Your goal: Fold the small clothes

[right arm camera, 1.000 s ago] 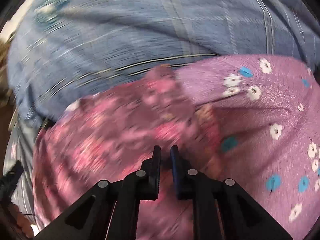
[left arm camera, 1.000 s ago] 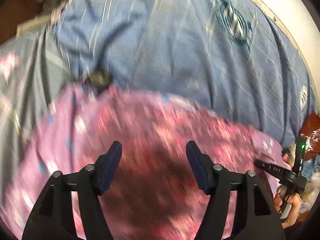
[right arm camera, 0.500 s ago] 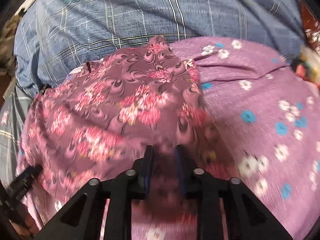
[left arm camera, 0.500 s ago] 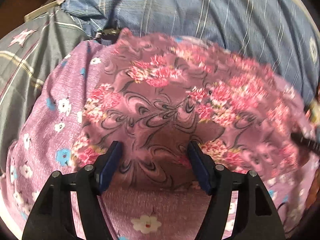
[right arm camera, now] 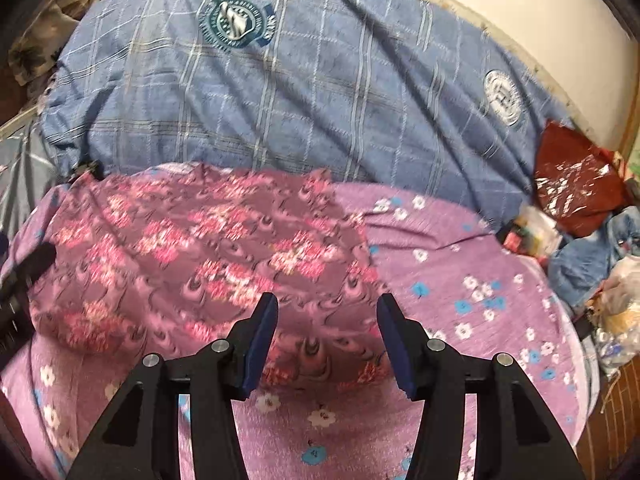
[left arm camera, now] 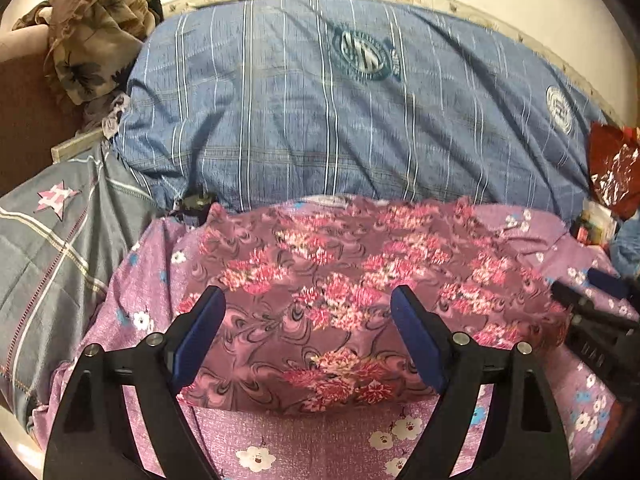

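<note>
- My left gripper (left arm camera: 308, 344) has its jaws opening wide, with nothing pinched; the garment (left arm camera: 360, 288) lies below and beyond the pads, not pressed by them.
- My right gripper (right arm camera: 326, 340) is about half open and its jaws are opening too; cloth shows between the fingers, but they do not press on it.
- The garment, maroon with pink flowers, lies spread on the purple sheet (left arm camera: 280, 440), its far edge near the blue quilt (left arm camera: 320, 100). In the left view its near edge runs just past my fingertips.
- It looks to me like one fold has just been laid and I am letting go. To do this well, I should pull both grippers clear without snagging the cloth, so the layer stays flat.
- Next I would judge where the edges and corners sit. Motion blur hides the seams, so I cannot tell which side is hem or neck.
- For another fold I would take two corners of one side, one per gripper, pinch only the garment and not the sheet, lift low and lay them across evenly.
- Around: a grey star blanket (left arm camera: 60, 240) to the left, a brown heap of cloth (left arm camera: 92, 32) at the far left, a red bag (right arm camera: 576, 176) and clutter to the right.
- Nothing lies on the garment. The quilt crowds its far edge, and the two similar purple prints make the border easy to misread.
</note>
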A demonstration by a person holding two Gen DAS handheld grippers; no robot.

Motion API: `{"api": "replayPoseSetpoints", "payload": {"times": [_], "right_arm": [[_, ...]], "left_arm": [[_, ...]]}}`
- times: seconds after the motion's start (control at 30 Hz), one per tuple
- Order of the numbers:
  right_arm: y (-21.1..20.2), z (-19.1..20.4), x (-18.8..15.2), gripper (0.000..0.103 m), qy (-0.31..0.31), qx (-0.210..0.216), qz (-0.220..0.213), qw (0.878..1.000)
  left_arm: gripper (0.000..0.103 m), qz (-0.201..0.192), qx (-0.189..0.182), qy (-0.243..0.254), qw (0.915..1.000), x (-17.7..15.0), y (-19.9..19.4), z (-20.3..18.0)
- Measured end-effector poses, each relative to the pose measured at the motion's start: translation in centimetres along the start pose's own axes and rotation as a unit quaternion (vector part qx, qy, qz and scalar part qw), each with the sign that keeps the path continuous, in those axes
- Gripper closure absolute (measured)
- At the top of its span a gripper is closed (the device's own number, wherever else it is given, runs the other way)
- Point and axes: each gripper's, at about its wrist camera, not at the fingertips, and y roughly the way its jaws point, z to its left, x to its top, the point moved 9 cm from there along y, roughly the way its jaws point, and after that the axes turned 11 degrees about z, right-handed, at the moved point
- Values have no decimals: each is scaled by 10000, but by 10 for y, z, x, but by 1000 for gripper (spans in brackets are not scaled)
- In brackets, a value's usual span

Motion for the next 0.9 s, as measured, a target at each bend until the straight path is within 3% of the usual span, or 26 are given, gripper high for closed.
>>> {"api": "replayPoseSetpoints", "payload": {"times": [0.33, 0.53, 0.73, 0.9], "right_arm": [[3, -9, 9, 49, 102, -78, -98, 9999], [0, -4, 7, 49, 113, 383, -143, 9991], [-4, 26, 0, 49, -236, 784, -183, 9965], [-13, 54, 0, 49, -554, 1011, -275, 9929]], "left_arm": [[18, 97, 26, -30, 9999, -2, 13, -5], [18, 67, 1, 4, 10000, 0, 16, -15], [18, -89, 379, -75, 9992, 9, 14, 6], [18, -189, 875, -402, 9952, 16, 14, 54]]}}
